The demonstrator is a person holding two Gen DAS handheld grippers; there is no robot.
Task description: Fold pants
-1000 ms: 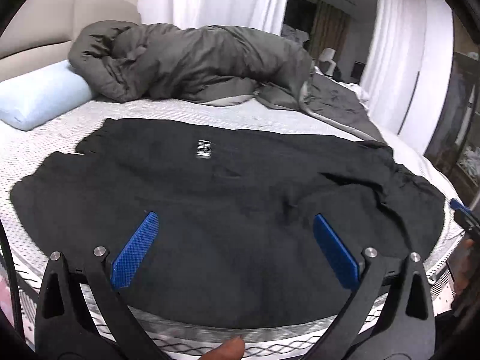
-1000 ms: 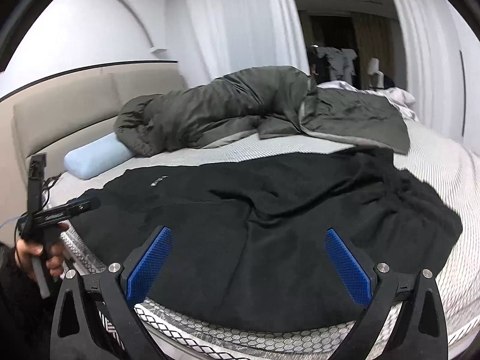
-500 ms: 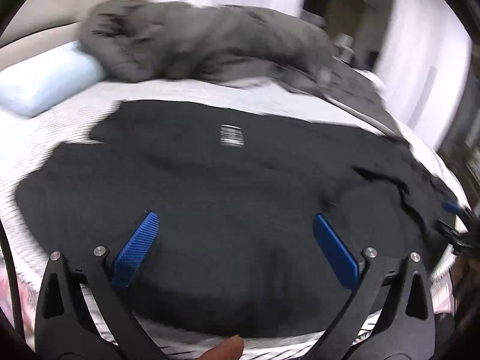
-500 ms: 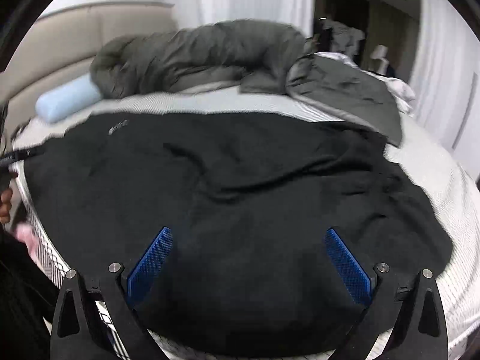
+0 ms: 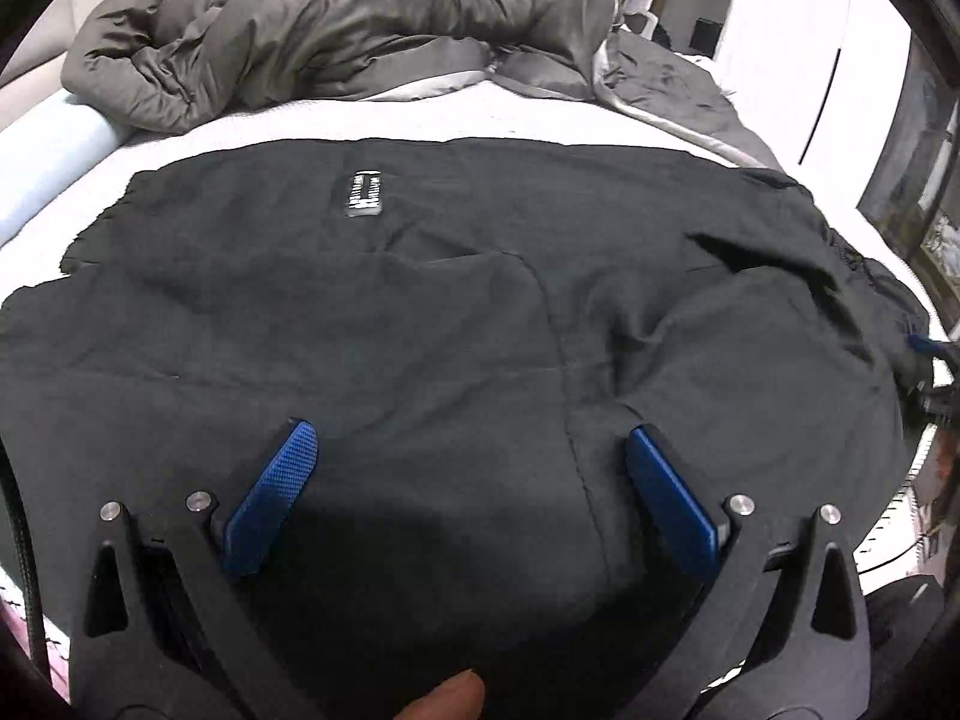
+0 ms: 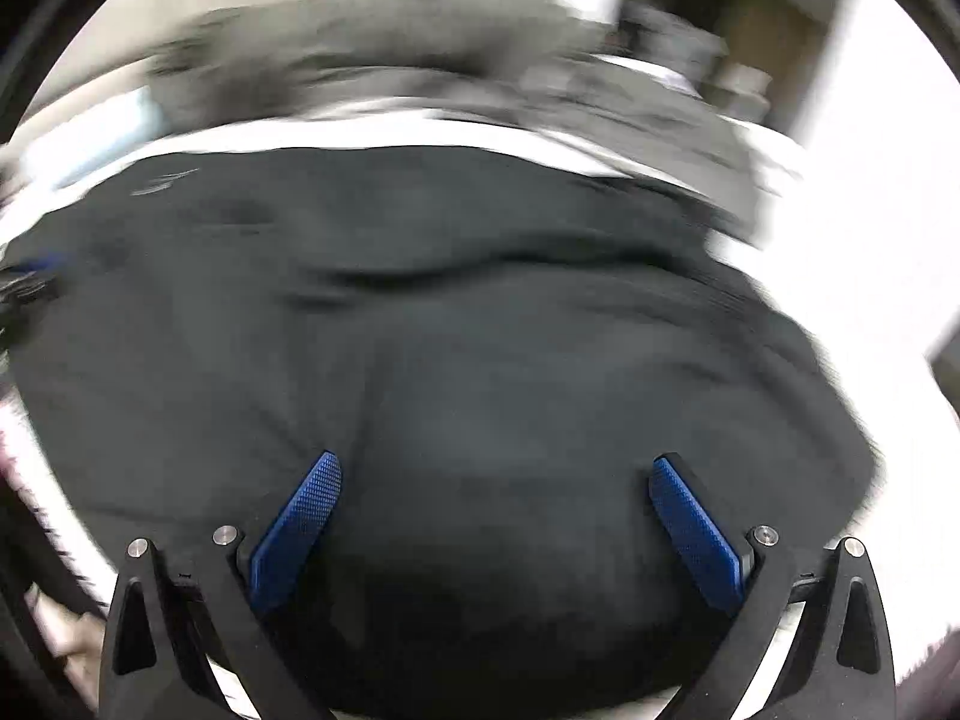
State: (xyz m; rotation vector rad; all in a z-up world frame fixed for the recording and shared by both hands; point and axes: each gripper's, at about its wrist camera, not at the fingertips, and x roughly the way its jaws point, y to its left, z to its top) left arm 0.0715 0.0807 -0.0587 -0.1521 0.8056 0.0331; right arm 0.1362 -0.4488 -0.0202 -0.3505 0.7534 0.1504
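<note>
Black pants (image 5: 456, 312) lie spread across the white mattress (image 5: 420, 114), a small white label (image 5: 364, 193) on their far part. My left gripper (image 5: 471, 438) hovers low over the near edge of the pants, open, its blue pads apart with only cloth below. In the right wrist view, which is blurred by motion, the same black pants (image 6: 480, 330) fill the frame. My right gripper (image 6: 495, 468) is open above their near edge. The tip of the right gripper (image 5: 927, 354) shows at the far right edge of the left wrist view.
A crumpled grey duvet (image 5: 360, 24) lies along the far side of the bed. A pale blue pillow (image 5: 48, 150) sits at the left by the beige headboard. White curtains and a dark framed cabinet (image 5: 918, 180) stand at the right.
Both grippers have moved forward and down toward the pants, which now fill more of each view. Both stay open. The right wrist view has become blurred.
</note>
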